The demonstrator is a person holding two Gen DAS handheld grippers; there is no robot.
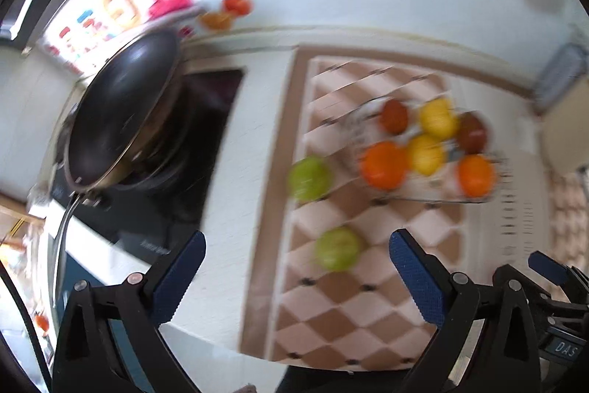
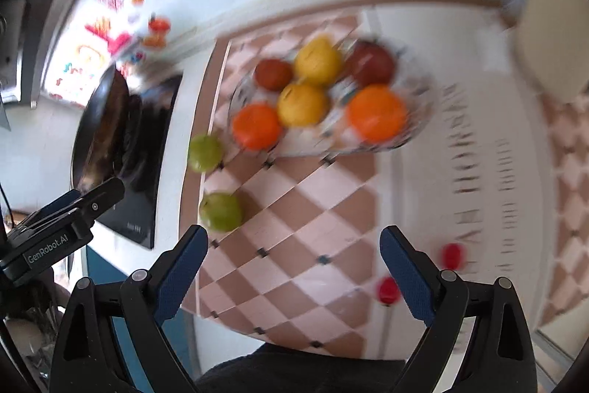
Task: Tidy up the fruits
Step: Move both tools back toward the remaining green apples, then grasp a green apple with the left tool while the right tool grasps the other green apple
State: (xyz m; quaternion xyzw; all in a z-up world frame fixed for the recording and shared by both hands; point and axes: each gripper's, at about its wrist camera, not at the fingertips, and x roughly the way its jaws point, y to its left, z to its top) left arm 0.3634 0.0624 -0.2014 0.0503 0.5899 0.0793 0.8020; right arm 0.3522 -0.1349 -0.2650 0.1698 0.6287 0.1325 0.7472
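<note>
Two claws hang over the tabletop (image 2: 423,209), my left claw (image 1: 296,277) and right claw (image 2: 293,273), both spread wide and holding nothing. Taking the fruit bowl (image 2: 419,131) as my landmark: nearest me, well short of it and to its left, sits one green fruit (image 2: 221,211); a second green fruit (image 2: 205,153) lies just beside the bowl's left rim. Two small red fruits (image 2: 388,290) lie near my right claw, apart from the bowl. Inside it are two oranges (image 2: 377,113), two yellow fruits (image 2: 302,104) and two dark red ones (image 2: 370,61). Round and smooth-skinned, the green fruits should be firm but prone to roll, so I'd pinch across the widest middle.
</note>
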